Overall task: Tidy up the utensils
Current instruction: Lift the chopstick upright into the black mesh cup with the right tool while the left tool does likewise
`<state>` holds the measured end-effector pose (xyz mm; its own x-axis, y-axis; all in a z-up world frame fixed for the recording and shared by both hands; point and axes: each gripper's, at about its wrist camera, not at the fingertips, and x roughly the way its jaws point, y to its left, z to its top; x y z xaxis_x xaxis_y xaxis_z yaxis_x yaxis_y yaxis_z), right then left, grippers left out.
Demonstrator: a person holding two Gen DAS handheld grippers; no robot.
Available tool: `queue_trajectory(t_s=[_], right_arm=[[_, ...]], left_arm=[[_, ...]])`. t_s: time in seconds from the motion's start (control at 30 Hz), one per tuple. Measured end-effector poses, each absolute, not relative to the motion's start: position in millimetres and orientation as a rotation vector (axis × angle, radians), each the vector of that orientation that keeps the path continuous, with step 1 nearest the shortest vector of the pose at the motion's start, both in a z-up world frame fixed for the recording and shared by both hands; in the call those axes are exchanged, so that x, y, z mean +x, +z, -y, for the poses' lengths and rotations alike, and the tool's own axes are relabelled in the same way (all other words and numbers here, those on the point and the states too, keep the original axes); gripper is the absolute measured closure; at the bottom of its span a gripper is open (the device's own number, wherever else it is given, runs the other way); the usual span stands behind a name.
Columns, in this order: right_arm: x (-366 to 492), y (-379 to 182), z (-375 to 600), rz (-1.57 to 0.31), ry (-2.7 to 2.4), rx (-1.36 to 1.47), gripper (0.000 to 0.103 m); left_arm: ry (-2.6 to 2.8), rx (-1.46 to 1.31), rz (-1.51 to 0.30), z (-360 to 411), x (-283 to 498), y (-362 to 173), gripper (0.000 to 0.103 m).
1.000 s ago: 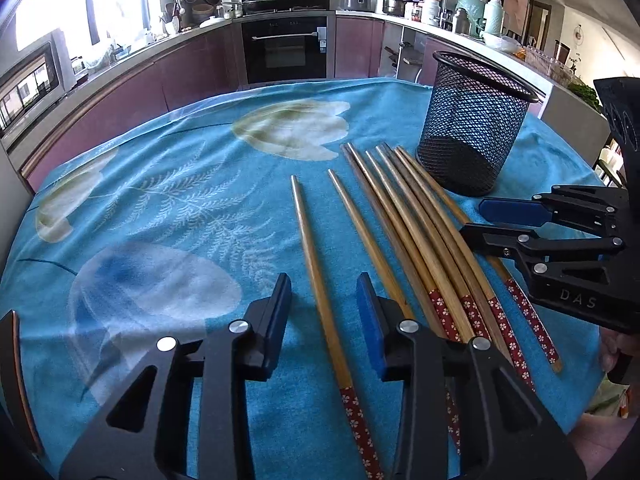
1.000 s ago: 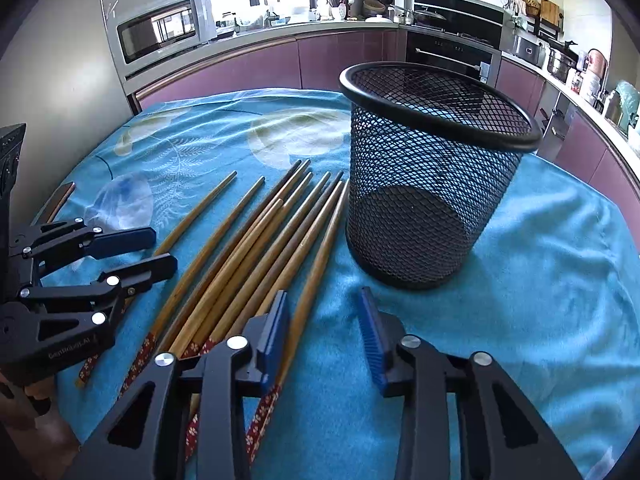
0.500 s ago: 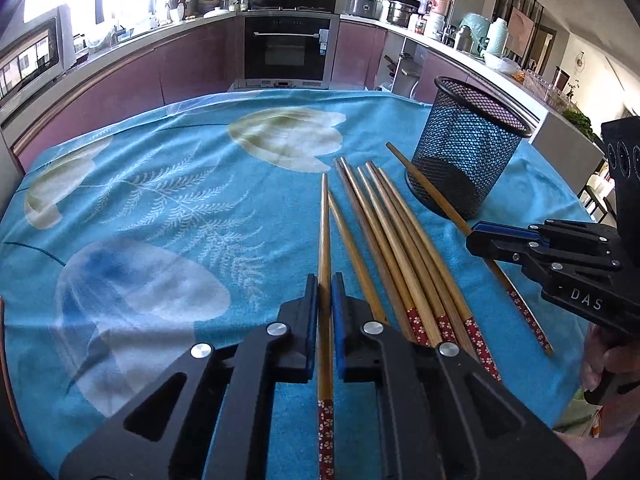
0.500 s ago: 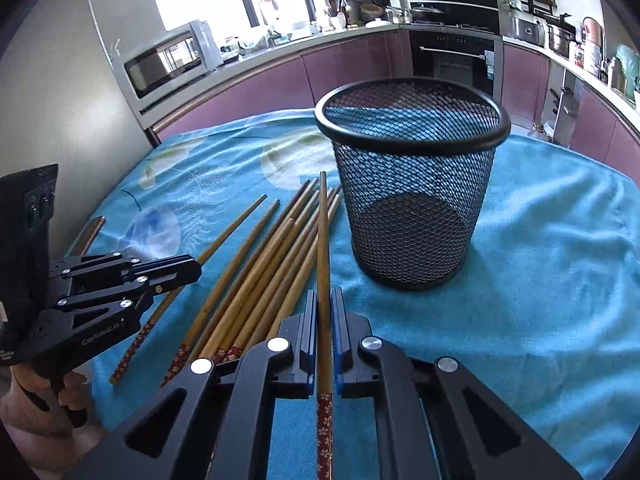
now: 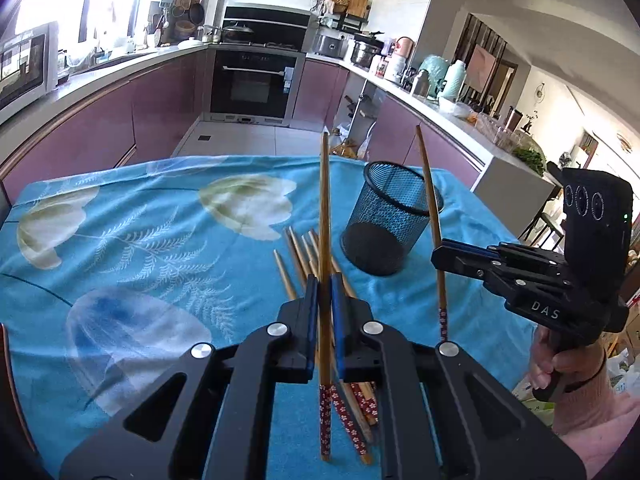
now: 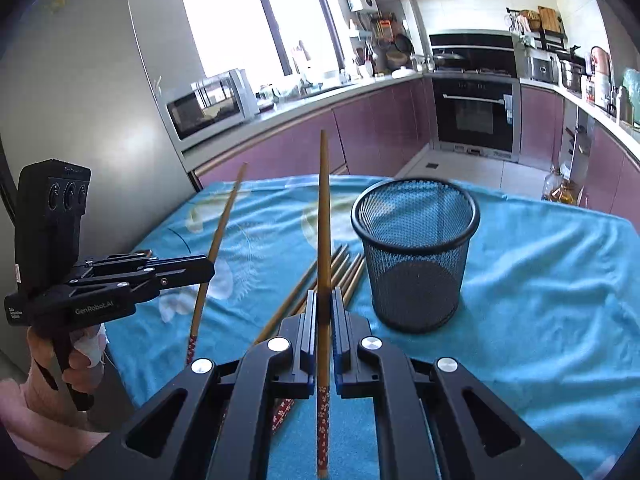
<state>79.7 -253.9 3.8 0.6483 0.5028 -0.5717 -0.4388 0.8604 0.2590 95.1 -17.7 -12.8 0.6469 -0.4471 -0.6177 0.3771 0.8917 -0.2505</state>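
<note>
My left gripper [image 5: 323, 284] is shut on a wooden chopstick [image 5: 325, 216] and holds it raised, tip pointing up. My right gripper [image 6: 325, 298] is shut on another chopstick [image 6: 324, 216], also raised. Each gripper shows in the other's view: the right one [image 5: 440, 254] with its chopstick [image 5: 430, 208], the left one [image 6: 208, 270] with its chopstick [image 6: 218, 240]. A black mesh cup [image 5: 390, 220] [image 6: 416, 248] stands upright and empty on the table. Several chopsticks [image 5: 304, 252] [image 6: 340, 276] lie beside it on the cloth.
The table has a blue floral cloth [image 5: 120, 240] [image 6: 540, 280]. Its far edge drops to the kitchen floor. Purple cabinets, an oven [image 5: 252, 84] and a microwave [image 6: 208, 106] stand behind.
Both grippers, open a second ago, shut on a chopstick each and have lifted them off the cloth, well above the table.
</note>
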Motion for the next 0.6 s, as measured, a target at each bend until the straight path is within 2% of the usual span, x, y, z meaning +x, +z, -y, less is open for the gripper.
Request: queue_trajectory(t_s=[0.3, 0.6], right_arm=[[80, 35, 273, -0.571, 0.545, 0.112, 0.097], [93, 73, 284, -0.481, 0.538, 0.098, 0.097]], left_arm=[[-0.534, -0.148, -0.596, 18, 80, 45, 0.096], [-0.571, -0.18, -0.508, 38, 99, 89, 0.096]])
